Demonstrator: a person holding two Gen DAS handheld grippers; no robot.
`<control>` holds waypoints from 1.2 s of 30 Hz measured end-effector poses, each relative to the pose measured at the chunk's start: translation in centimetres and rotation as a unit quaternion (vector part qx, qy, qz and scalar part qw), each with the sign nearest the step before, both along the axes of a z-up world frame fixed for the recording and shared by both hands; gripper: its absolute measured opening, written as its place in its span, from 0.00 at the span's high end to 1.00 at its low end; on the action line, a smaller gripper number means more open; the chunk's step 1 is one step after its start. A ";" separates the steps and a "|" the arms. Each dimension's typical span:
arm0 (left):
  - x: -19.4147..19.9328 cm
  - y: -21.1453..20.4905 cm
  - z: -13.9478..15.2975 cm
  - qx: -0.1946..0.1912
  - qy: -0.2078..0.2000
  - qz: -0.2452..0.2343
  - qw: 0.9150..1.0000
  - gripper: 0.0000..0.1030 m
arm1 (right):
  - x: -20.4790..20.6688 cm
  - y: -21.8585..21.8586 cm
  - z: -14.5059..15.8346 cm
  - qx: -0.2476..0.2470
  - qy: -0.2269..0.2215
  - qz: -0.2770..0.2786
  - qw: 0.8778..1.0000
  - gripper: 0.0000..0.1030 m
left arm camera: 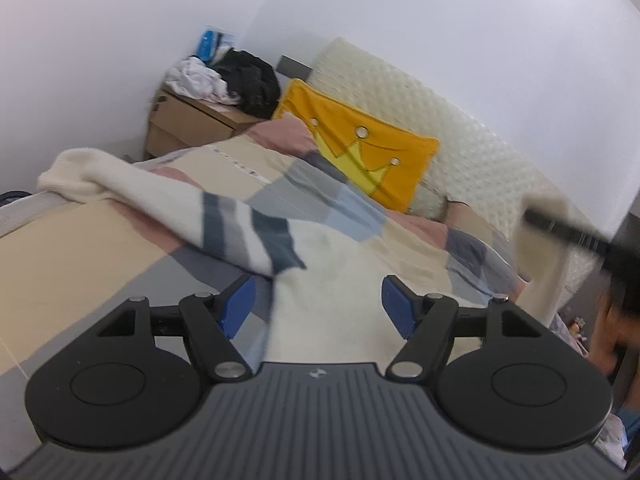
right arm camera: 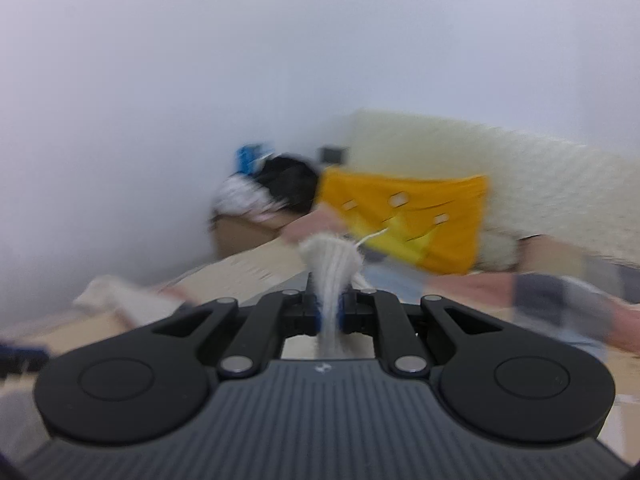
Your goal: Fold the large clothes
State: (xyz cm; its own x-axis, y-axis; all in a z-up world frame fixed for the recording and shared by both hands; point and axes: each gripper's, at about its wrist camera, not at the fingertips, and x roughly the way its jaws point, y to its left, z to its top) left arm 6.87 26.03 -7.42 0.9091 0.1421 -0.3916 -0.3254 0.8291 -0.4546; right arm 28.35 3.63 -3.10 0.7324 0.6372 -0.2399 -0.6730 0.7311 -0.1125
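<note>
A cream knit sweater [left arm camera: 332, 272] with dark blue and grey stripes lies spread on the bed, one sleeve [left arm camera: 96, 176] stretched to the left. My left gripper [left arm camera: 316, 304] hangs just above its body, blue pads wide apart and open, with cloth showing beyond the gap but not pinched. My right gripper [right arm camera: 329, 314] is shut on a bunched fold of the cream sweater [right arm camera: 332, 264], which fans out past the fingertips. In the left wrist view the right gripper [left arm camera: 538, 218] appears blurred at the right edge, lifting a cream strip of the sweater [left arm camera: 548, 280] off the bed.
The bed has a patchwork cover [left arm camera: 60, 264] in beige, pink and grey. A yellow crown pillow [left arm camera: 372, 152] leans on a cream padded headboard [left arm camera: 460, 120]. A cardboard box [left arm camera: 192, 124] in the corner carries a pile of white and black clothes [left arm camera: 240, 80].
</note>
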 end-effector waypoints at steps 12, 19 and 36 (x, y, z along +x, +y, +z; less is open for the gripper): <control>0.9 1.2 -1.7 -0.008 0.018 -0.004 1.000 0.28 | -5.0 5.9 -14.8 -0.090 0.126 0.083 0.984 0.89; 2.9 0.2 -3.1 -0.008 0.040 -0.023 0.999 0.28 | -7.2 5.5 -17.8 -0.101 0.158 0.098 0.977 0.88; 8.1 -5.4 -7.1 0.010 0.118 -0.114 0.986 0.29 | -7.4 -0.2 -15.7 -0.033 0.272 0.076 0.959 0.34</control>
